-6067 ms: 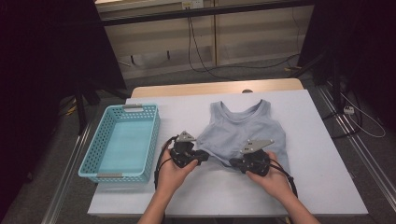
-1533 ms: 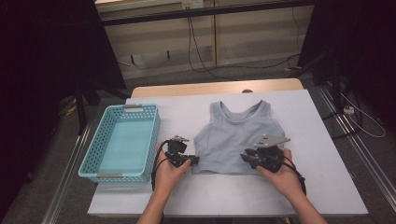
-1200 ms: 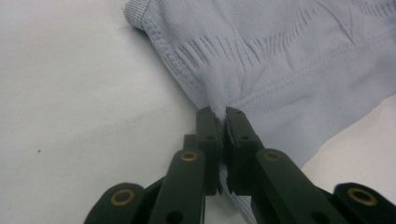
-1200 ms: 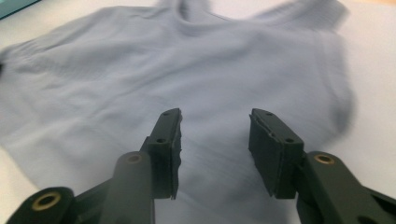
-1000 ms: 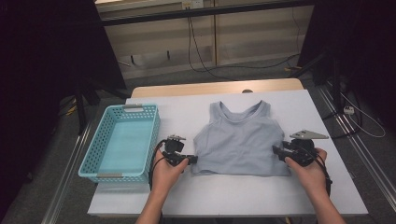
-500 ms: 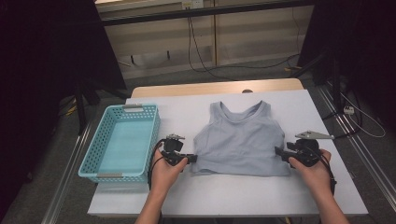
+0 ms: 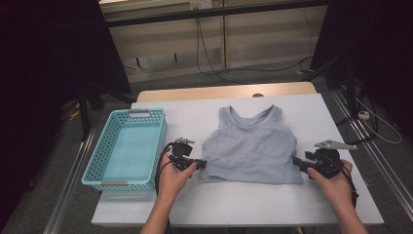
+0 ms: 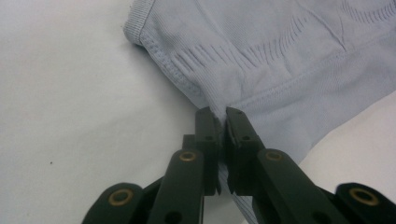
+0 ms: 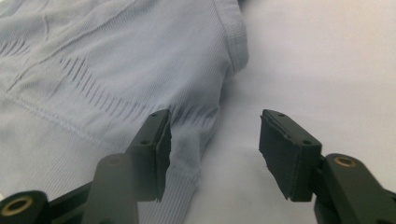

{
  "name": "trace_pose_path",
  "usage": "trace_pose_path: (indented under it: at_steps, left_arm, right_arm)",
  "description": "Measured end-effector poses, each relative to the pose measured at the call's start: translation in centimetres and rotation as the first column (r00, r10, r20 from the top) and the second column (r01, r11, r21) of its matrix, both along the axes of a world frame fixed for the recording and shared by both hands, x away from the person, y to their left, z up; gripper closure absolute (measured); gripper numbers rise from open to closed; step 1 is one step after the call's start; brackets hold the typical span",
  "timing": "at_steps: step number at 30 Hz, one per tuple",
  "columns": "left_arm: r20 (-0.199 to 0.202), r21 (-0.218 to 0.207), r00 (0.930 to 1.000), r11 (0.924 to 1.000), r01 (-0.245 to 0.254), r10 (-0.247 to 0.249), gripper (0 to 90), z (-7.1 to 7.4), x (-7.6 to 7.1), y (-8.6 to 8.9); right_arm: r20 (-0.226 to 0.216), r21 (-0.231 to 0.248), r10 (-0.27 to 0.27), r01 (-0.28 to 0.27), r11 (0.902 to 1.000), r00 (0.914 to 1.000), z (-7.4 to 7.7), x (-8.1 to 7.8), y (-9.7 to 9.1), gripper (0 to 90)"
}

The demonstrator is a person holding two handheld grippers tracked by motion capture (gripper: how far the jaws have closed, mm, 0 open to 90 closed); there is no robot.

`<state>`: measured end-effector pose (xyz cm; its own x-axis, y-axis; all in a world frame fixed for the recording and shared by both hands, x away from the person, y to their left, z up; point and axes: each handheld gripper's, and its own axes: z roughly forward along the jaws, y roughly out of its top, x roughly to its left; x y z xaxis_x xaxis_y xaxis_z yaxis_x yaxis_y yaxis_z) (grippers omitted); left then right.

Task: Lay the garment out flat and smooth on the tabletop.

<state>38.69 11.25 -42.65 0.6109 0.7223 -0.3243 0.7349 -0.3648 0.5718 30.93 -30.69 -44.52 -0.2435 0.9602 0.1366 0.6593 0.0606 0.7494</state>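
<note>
My left gripper [image 8: 219, 122] was clamped on the lower left side edge of the pale blue crop top [image 7: 253, 146]. My right gripper [image 9: 215, 149] stood apart, jaws straddling the opposite hem corner, apparently not yet pressing. The top lay flat mid-table. Step in hand, I judged: pinning both sides. Next called for closing the right jaws. White table [image 7: 243, 204]; turquoise basket [image 7: 127, 146] left; dark room beyond.

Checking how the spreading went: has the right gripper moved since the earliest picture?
Yes. The right gripper went from the top's lower middle out to its right edge, away from the basket.
</note>
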Motion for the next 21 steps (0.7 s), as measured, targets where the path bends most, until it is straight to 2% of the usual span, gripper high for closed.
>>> trace_pose_path:
  at_steps: [4,7,8,11,12,14,16,18,21]
  left_arm:
    - [-0.001,0.001,1.0,1.0,0.003,-0.003,82.6,0.0,0.2,-0.1]
    - [0.012,-0.004,0.9999,1.0,-0.002,0.002,77.7,0.2,0.3,0.0]
    - [0.015,-0.011,0.9998,0.9999,-0.012,0.012,74.4,0.2,0.3,-0.1]
    - [0.047,-0.003,0.9981,0.9993,-0.039,0.039,52.7,0.1,0.5,-0.2]
    - [0.054,0.0,0.9978,0.9993,-0.038,0.038,50.6,0.0,0.6,-0.2]
    - [0.055,-0.005,0.9972,0.9988,-0.05,0.05,45.5,-0.2,0.8,-0.2]
    - [0.067,0.005,0.9959,0.9981,-0.061,0.06,39.6,-0.4,1.1,-0.2]
    - [0.071,0.011,0.9959,0.9983,-0.058,0.057,36.8,-0.6,1.3,-0.1]
    - [0.095,0.005,0.9919,0.9963,-0.085,0.085,32.3,-0.6,1.7,0.1]
  right_arm:
    - [-0.025,0.0,0.009,-0.009,1.0,0.9997,-0.4,-0.3,-0.2,51.4]
    - [-0.041,0.009,0.022,-0.021,0.9997,0.9989,-0.7,-0.4,-0.3,54.1]
    - [-0.048,0.007,0.023,-0.023,0.9997,0.9986,-0.9,-0.4,-0.3,55.9]
    - [-0.04,0.007,0.036,-0.036,0.9993,0.9985,-1.1,-0.3,-0.2,62.3]
    - [-0.045,0.015,0.045,-0.044,0.9989,0.998,-1.1,-0.3,-0.2,69.1]
    - [-0.052,0.065,0.07,-0.066,0.9957,0.9962,-1.3,-0.4,0.0,80.6]
    - [-0.041,0.058,0.073,-0.07,0.9959,0.9965,-1.3,-0.5,0.2,84.6]
    - [-0.046,0.09,0.051,-0.047,0.9949,0.9976,-1.4,-0.6,0.2,86.9]
    - [-0.05,0.108,0.043,-0.038,0.9935,0.9978,-1.0,-0.8,-0.1,87.9]
